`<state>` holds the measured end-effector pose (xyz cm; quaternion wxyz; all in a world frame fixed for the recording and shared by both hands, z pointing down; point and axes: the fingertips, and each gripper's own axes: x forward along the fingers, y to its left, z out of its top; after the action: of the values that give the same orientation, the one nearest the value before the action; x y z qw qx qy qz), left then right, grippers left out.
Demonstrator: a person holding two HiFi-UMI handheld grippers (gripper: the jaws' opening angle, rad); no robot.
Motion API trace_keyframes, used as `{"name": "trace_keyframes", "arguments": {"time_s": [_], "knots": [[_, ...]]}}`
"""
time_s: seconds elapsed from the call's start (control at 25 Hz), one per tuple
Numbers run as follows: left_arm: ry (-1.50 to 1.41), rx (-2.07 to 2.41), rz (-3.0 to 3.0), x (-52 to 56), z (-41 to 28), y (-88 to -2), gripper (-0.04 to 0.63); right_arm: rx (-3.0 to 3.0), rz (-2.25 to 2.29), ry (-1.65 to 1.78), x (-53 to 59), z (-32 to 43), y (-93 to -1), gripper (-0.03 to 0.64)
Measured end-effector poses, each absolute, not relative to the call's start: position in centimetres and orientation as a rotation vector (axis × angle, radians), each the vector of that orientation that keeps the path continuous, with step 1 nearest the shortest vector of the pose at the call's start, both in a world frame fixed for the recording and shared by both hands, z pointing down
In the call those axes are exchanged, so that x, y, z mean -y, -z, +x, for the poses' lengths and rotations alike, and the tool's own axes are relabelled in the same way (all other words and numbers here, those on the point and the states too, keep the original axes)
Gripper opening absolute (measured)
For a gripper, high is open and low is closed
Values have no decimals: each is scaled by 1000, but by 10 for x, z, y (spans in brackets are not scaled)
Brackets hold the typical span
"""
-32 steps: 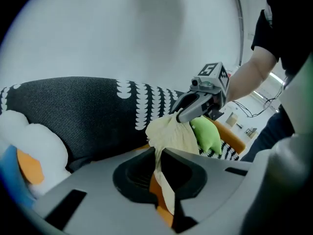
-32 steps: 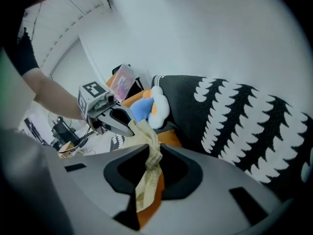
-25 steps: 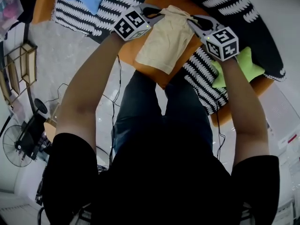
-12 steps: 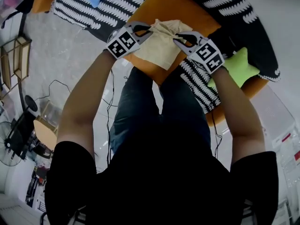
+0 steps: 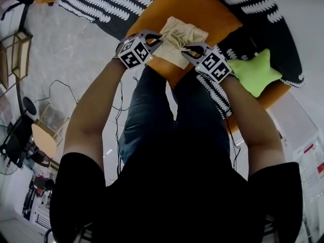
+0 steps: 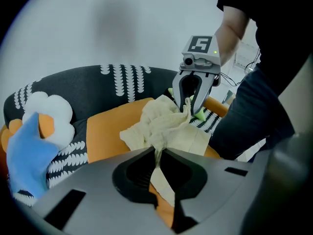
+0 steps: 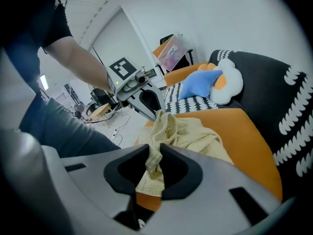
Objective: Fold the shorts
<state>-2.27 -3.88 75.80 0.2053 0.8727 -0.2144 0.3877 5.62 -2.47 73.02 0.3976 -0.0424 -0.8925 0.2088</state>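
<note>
The pale cream shorts (image 5: 180,36) lie bunched on the orange cushion (image 5: 202,9), close to its near edge. My left gripper (image 5: 161,38) is shut on the cloth's left corner; in the left gripper view a thin fold runs between its jaws (image 6: 159,152). My right gripper (image 5: 185,51) is shut on the right corner, with a crumpled hem pinched between its jaws (image 7: 155,156). The two grippers face each other a short way apart, and the shorts (image 6: 166,124) sag between them. Each shows in the other's view: the right gripper (image 6: 189,106), the left gripper (image 7: 157,112).
A green star pillow (image 5: 255,72) lies right of the cushion. A blue and white flower pillow (image 6: 41,126) sits at the back left. Black-and-white patterned fabric (image 5: 96,6) surrounds the cushion. The person's jeans-clad legs (image 5: 152,120) stand against the cushion's near edge.
Both grippers have drawn toward the person and closer together, carrying the shorts' corners. The cloth, which hung long over the cushion's edge, is now bunched shorter.
</note>
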Motion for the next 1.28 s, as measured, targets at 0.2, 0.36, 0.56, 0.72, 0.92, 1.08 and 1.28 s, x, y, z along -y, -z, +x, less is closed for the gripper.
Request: {"name": "trace_keyframes", "arguments": {"time_s": [0.2,0.36,0.56,0.72,0.92,1.08,1.28], "knots": [[-1104,564,2422,18,-19,-765,55,2220,-122,-488,-1,57,-746,71],[-1119,519,2402,2,-17,-770,137,2177,-158,-407,-25,59,-761,71],[-1098,465,2360,-16,-16,-776,258,2138,-158,-276,-45,56,-781,72],[-1072,496,2348,-24,-15,-777,259,2116,-141,-215,-55,55,-795,74],[-998,637,2359,-15,-7,-771,204,2071,-168,-112,-63,52,-810,78],[-1068,660,2318,-20,-2,-785,141,2053,-164,-104,-69,48,-815,89],[-1168,646,2255,-24,-13,-803,107,2065,-148,-180,-74,49,-815,121]]}}
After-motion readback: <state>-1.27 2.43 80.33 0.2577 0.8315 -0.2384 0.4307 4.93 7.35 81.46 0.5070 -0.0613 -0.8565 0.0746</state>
